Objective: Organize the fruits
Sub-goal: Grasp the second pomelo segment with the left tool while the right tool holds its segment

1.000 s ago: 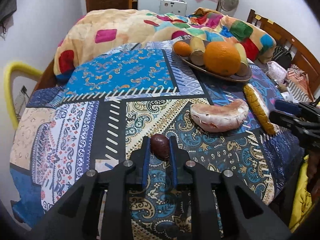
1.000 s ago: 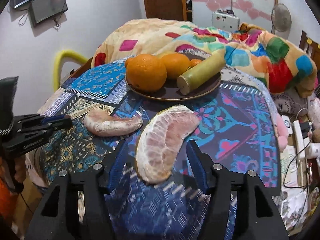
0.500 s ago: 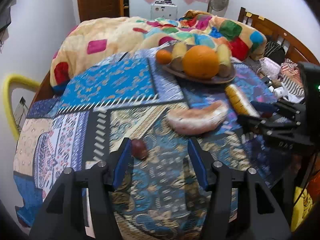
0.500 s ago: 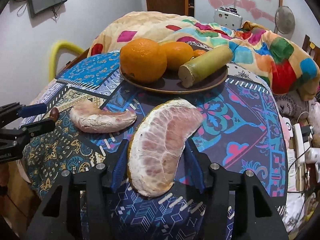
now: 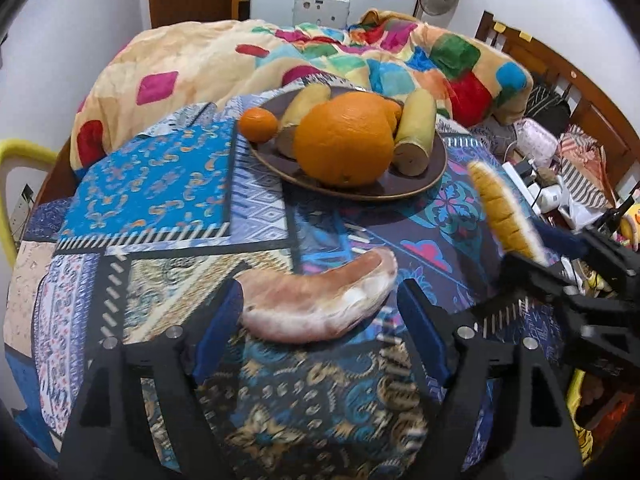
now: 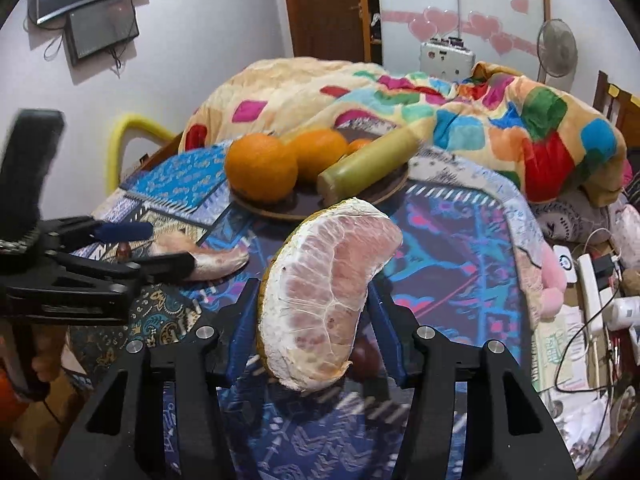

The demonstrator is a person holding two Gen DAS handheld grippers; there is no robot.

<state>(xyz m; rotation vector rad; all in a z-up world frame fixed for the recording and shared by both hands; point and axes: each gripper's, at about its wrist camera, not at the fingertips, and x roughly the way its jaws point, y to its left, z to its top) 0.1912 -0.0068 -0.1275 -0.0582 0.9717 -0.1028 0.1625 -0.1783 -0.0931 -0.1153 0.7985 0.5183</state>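
Pomelo wedge [image 6: 328,296] clamped in right tool [image 6: 316,336], lifted short of plate [image 5: 420,184]. Second pomelo piece [image 5: 316,304] on surface between left tool [image 5: 320,328] jaws, just opened wide, not gripping. Oranges [image 5: 344,140] already plated. Two pieces left.

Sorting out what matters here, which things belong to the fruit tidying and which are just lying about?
Job:
- pomelo wedge, held in right hand-held gripper
- pomelo segment, between left hand-held gripper fingers
- plate, large orange

Lying about:
- patchwork blanket
- fan
- power strip
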